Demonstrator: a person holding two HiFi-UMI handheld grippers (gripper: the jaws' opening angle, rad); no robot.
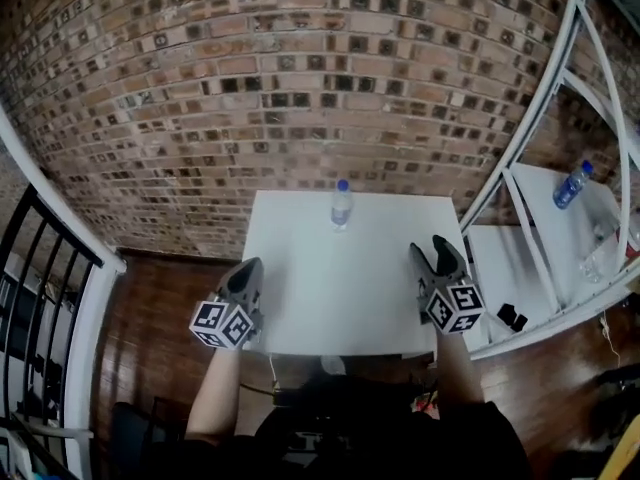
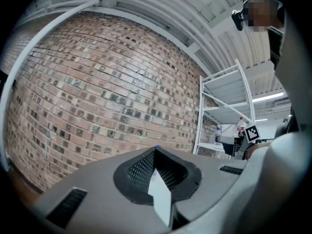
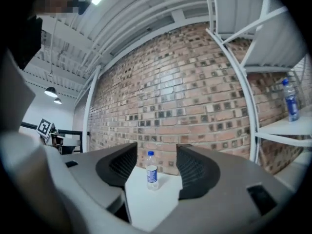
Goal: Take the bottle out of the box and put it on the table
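Observation:
A clear water bottle (image 1: 341, 205) with a blue cap stands upright near the far edge of the white table (image 1: 340, 298), close to the brick wall. My left gripper (image 1: 250, 266) hovers at the table's near left edge, its jaws meeting at a point with nothing in them (image 2: 156, 152). At the near right edge, my right gripper (image 1: 432, 250) stands open and empty. In the right gripper view the bottle (image 3: 152, 170) shows far ahead through the gap between the jaws (image 3: 157, 149). No box is in view.
A white metal shelf rack (image 1: 540, 258) stands right of the table, with a second blue-capped bottle (image 1: 572, 185) and a small black object (image 1: 511, 317) on it. A black railing (image 1: 40, 298) runs along the left. The brick wall (image 1: 300, 88) closes the far side.

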